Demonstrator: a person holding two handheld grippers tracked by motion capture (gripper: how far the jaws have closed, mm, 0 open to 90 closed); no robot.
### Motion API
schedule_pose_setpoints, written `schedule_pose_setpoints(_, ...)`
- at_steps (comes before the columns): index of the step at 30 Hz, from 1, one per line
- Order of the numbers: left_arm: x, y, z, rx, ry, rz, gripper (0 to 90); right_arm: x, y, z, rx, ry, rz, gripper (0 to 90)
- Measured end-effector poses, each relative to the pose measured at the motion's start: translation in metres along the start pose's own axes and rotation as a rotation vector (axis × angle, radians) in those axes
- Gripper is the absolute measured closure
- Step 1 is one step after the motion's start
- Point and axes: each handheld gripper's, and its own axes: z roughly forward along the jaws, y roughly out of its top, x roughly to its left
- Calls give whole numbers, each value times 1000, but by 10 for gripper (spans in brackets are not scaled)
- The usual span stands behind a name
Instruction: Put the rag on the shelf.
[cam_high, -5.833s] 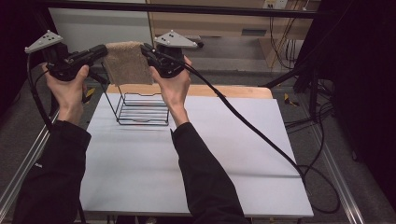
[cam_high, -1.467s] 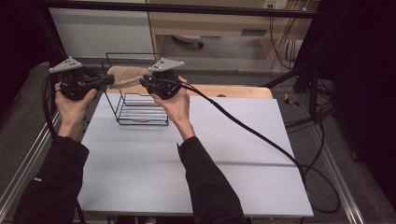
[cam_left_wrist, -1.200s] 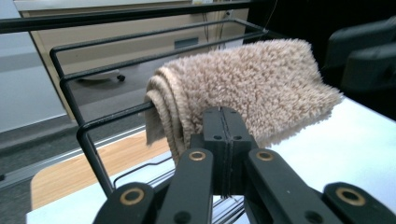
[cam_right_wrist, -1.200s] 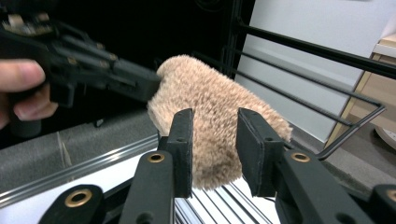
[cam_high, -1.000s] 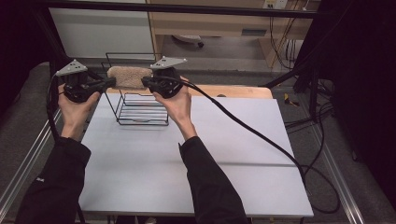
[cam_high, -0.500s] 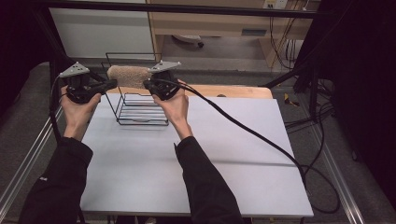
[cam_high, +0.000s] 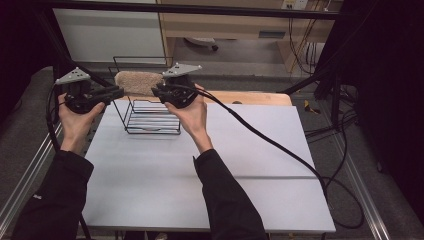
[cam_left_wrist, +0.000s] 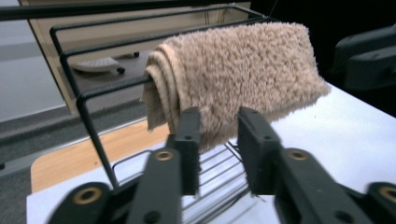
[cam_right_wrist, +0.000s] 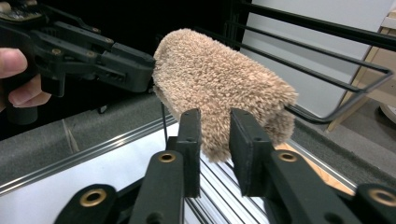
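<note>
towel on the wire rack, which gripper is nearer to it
Neither clearly: the left gripper sits at the left end of the towel, the right gripper at its right end, jaws just opened, pads off it, above the wire rack.

Dark sleeves; black grippers topped by grey three-cornered plates, brass-ringed screw holes, thick black cables trailing.

White tabletop (cam_high: 210, 175) lay before me, faint seam line across its near part. Wooden board (cam_high: 250, 97) ran along its far edge, pale brown. Beyond that, grey floor (cam_high: 240, 65) and light wooden cabinet (cam_high: 235, 22), with white panel (cam_high: 107, 32) to its left. White wheeled base (cam_high: 200, 42) stood on floor under cabinet. Loose cables (cam_high: 345, 125) trailed off table's right side. Aluminium rail (cam_high: 30, 170) bordered left side.
</note>
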Motion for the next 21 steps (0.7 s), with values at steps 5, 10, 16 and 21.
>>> schedule_pose_setpoints(5,-5,-4,-9,16,6,5,571,-2,-1,-17,-7,2,11,622)
schedule_pose_setpoints(10,-13,-13,-15,34,2,15,477,-6,-7,-33,-4,-5,23,502)
schedule_pose_setpoints(16,-22,-27,-19,44,-13,23,343,-13,-23,-52,-4,-16,46,382)
schedule_pose_setpoints(21,-28,-44,-14,67,-23,24,241,-20,-40,-67,12,-24,65,268)
